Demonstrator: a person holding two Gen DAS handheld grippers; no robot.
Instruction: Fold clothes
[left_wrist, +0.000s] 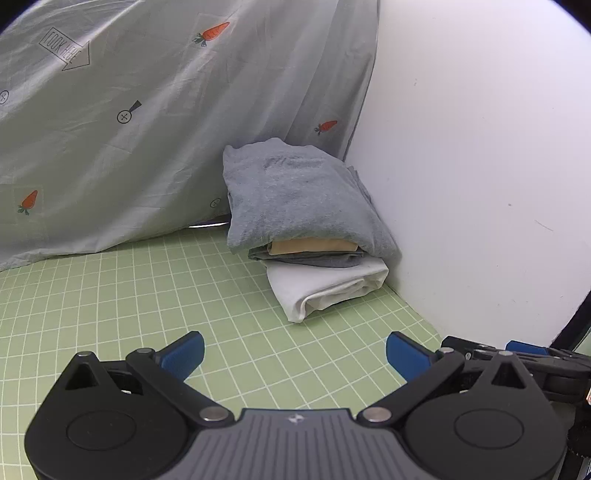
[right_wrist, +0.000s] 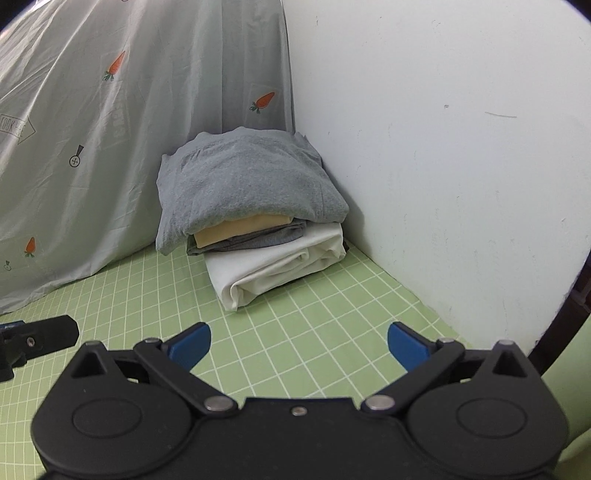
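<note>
Left wrist view: holding my left gripper (left_wrist: 293, 354) released, jaws spread wide, hovering over green grid counter (left_wrist: 110, 295). Folded stack (left_wrist: 306, 229) sitting ahead in corner, against white wall (left_wrist: 480, 147) and carrot-print sheet (left_wrist: 147, 129). Counting four garments: grey, tan, dark grey, white.

Right wrist view: holding my right gripper (right_wrist: 299, 345) released too, empty. Same four-layer stack near. Judging folding done; if tidying, squaring top grey layer gently, avoiding toppling the pile.
</note>
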